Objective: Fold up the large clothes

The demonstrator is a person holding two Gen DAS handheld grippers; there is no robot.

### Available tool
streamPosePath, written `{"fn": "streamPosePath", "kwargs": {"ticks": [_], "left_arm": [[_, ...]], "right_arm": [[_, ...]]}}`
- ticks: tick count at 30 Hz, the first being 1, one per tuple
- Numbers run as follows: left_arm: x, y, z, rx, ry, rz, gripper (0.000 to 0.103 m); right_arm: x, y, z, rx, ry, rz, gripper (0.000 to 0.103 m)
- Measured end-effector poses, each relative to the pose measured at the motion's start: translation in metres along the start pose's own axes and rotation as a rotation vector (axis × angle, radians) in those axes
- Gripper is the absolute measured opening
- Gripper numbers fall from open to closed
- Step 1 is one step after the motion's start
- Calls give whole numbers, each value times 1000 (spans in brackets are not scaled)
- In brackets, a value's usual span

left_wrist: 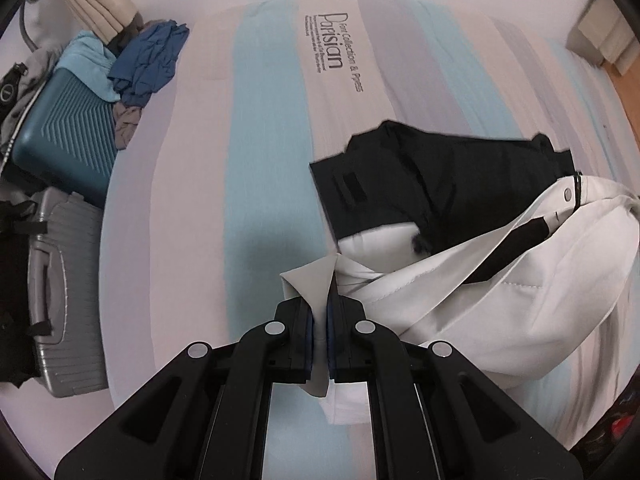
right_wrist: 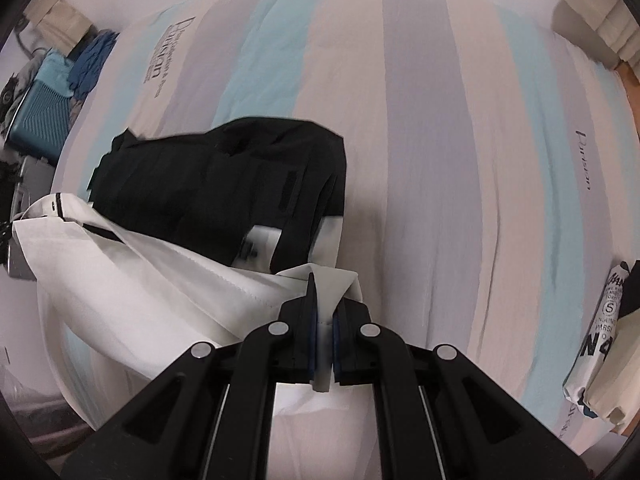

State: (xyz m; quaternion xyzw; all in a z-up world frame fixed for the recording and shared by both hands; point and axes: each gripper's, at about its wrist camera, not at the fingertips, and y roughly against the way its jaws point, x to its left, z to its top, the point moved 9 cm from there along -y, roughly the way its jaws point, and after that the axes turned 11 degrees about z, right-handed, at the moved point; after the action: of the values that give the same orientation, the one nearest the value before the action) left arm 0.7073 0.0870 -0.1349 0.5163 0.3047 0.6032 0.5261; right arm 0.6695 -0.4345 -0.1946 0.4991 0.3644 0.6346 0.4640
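**Fold under way: both white corners clamped, black upper half still unsquared**

Left wrist view. The left gripper (left_wrist: 320, 312) is clenched on a corner of the jacket (left_wrist: 520, 280), a large black-and-white garment; pale fabric stands proud above the blue pads and hangs out below them. The jacket lies on the striped bedsheet (left_wrist: 264, 160) from about 1 to 4 o'clock of the gripper. Its black portion sits farther off, matte, with a rectangular patch that looks like a hook-and-loop tab. The white portion is nearer, smooth and lightly padded, with a stitched seam, a metal snap and a black trim strip. The white hem runs taut from the jaws and appears raised off the sheet. At 9 to 11 o'clock stand a ribbed teal suitcase (left_wrist: 64, 144), a grey suitcase (left_wrist: 68, 292) and a heap of crumpled clothes (left_wrist: 148, 64).

Right wrist view. The right gripper (right_wrist: 324, 312) is likewise closed on the opposite white corner, cloth pinched between the pads. Here the jacket spreads from 9 to 12 o'clock, black half bunched in soft ridges, white half draped and sagging toward the lower left. A printed folded item (right_wrist: 600, 340), its nature unclear, lies at 3 o'clock.

Assessment. Judged from the lie of the cloth, the sleeves seem already tucked in and the bottom hem is gripped for a lengthwise fold onto the black half. That fold, and any final halving and smoothing, remain outstanding.
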Motion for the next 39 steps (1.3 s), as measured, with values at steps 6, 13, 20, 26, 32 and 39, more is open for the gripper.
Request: {"fn": "streamPosePath", "kwargs": {"ticks": [6,13,20,26,32,39], "left_arm": [[-9,-22,38,-15,-9,5,4],[-12,-57,70,14,8,0,4],[-16,-99,82,50,11,10,4],[-24,-132,87,58,10,5,5],[-30,-152,86,46,15,-5,5],[-35,-170,83,33,50,-13,7]], "right_arm": [[-14,-22,32,-9,-22,-37,4],[-21,-46,69,-23,-23,-55,4],[-28,-76,92,-9,-19,-65,4],[-36,-107,98,10,-32,-76,4],[-38,-130,98,16,-31,-90,4],[-39,-146,97,4,-31,-107,4]]}}
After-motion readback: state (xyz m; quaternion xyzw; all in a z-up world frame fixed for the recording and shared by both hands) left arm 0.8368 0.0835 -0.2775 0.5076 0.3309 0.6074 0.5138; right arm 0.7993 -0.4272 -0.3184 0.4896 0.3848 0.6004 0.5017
